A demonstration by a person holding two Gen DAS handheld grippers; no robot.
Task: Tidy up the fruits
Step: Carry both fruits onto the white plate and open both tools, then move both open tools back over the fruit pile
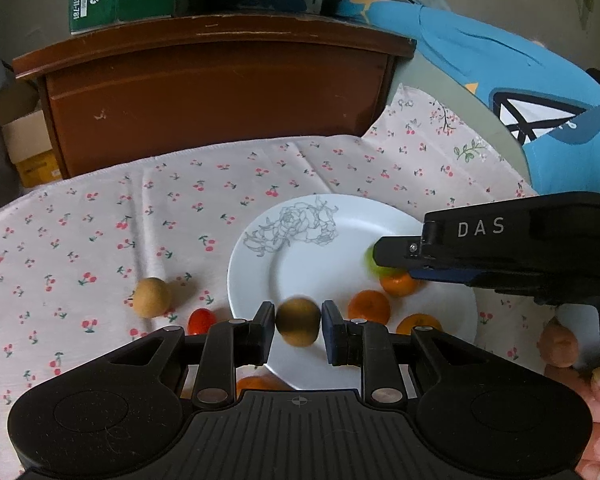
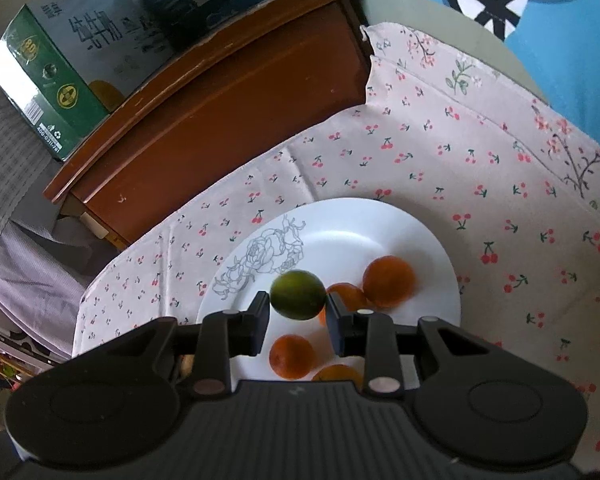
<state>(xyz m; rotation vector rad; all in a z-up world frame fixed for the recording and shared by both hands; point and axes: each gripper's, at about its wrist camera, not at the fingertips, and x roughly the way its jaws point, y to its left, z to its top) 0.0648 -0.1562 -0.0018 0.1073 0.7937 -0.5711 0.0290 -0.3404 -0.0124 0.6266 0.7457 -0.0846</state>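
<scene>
White porcelain, the plate (image 2: pixel 340 224) already gathers four oranges (image 2: pixel 388 280), so both tools hang over it: the left tool (image 1: pixel 298 324) clamped on a brown fruit (image 1: pixel 298 322), the right tool (image 2: pixel 298 312) clamped on a green lime (image 2: pixel 298 295).

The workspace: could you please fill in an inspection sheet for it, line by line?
Surface: cherry-print cloth.
Job's things: plate holding oranges; tan fruit and a tomato lie off it on the cloth.
Clutter: nothing seen.
Grippers: left gripper shut on a brown fruit; right gripper shut on a lime, both over the plate.
Cables: nothing seen.
Surroundings: wooden cabinet with cartons; blue cushion.
</scene>
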